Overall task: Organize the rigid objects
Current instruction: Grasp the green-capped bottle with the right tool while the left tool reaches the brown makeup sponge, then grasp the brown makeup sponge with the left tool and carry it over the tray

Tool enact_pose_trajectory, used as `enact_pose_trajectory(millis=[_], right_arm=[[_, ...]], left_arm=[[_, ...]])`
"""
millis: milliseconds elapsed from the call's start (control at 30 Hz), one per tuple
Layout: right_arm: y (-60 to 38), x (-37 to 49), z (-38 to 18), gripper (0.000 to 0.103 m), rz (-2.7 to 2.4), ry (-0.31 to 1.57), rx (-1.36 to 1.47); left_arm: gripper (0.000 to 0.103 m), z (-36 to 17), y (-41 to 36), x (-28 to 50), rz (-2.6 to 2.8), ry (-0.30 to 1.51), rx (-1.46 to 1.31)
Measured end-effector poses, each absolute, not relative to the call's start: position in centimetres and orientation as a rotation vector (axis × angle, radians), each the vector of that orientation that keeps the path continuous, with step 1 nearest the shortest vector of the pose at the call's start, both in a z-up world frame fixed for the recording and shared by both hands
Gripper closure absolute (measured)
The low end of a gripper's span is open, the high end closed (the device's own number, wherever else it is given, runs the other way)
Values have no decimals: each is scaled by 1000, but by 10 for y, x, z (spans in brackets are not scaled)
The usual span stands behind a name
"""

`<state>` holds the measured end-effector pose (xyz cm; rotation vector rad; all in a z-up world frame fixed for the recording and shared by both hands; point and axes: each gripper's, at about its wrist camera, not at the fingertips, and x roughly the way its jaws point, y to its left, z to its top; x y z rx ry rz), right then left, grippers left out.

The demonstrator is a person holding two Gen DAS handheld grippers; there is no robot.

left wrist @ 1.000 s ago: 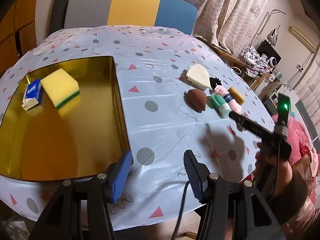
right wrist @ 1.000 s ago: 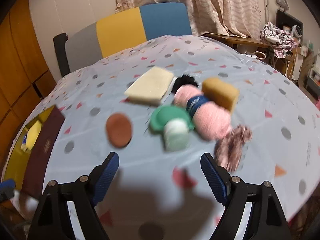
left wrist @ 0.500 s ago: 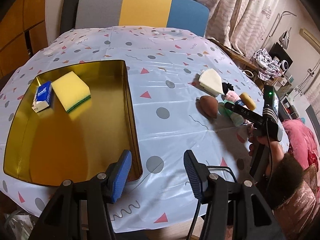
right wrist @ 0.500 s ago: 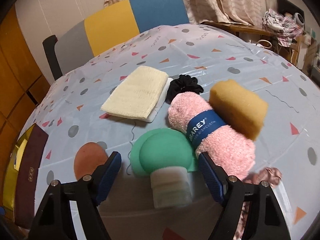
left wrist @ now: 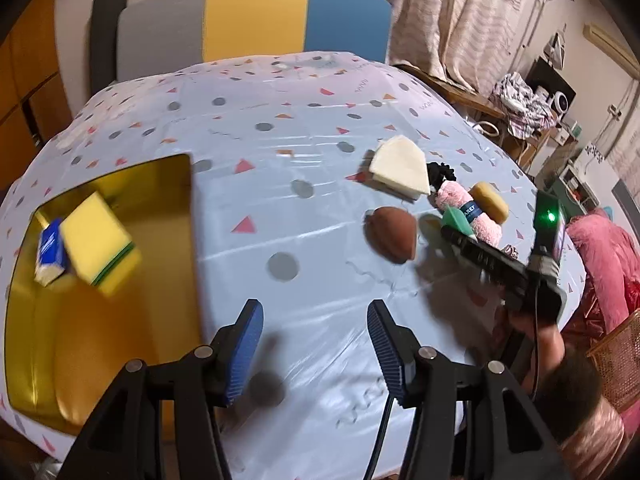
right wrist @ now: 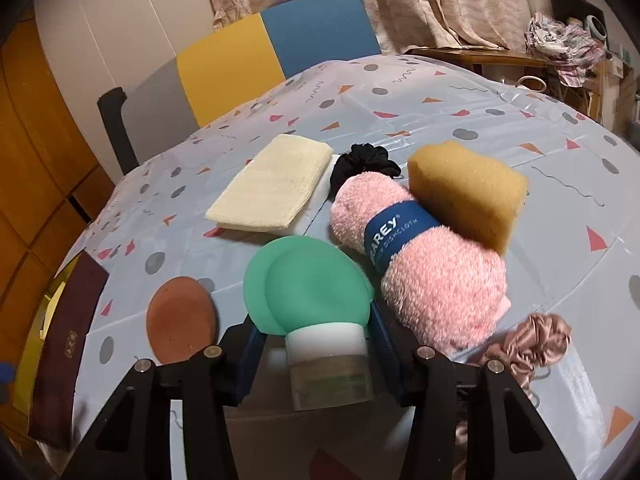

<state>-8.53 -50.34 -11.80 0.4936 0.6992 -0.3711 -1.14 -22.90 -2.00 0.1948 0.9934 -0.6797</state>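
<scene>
Left wrist view: the left gripper (left wrist: 314, 346) sits at the lower centre with its jaws apart and nothing between them, over bare tablecloth (left wrist: 280, 184). The gold tray (left wrist: 100, 344) fills the left of the frame; its right wall runs just left of the left finger. A yellow sponge (left wrist: 98, 236) and a blue box (left wrist: 50, 250) lie in the tray's upper left corner. Open cloth separates the tray from the cluster at right.

Right wrist view: the right gripper (right wrist: 316, 340) has just been closing and now clamps the green bottle (right wrist: 308, 296) at lower centre. The pink rolled dishcloth (right wrist: 420, 256) touches the bottle on the right. The brown oval pad (right wrist: 180, 320) lies apart on the left, with the tray rim at the frame's left edge.
</scene>
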Motion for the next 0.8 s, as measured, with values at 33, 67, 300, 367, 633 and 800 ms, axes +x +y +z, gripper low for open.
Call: enact_pose_trajectory(millis=[33, 67, 300, 367, 633, 800], right_arm=[[-503, -88, -118, 52, -369, 690, 497], [-503, -89, -119, 52, -368, 683, 503], [-499, -90, -122, 52, -375, 671, 491], [-501, -91, -122, 52, -372, 665, 496], [-504, -94, -124, 52, -362, 644, 518], [-504, -95, -125, 52, -357, 638, 527]], left_arm=[[48, -21, -236, -9, -684, 997, 197], [48, -22, -244, -6, -687, 997, 200], [48, -48, -302, 13, -727, 1081, 213], [48, -56, -320, 18, -742, 1103, 215], [48, -83, -374, 40, -787, 1163, 214], [48, -96, -390, 43, -795, 1148, 226]])
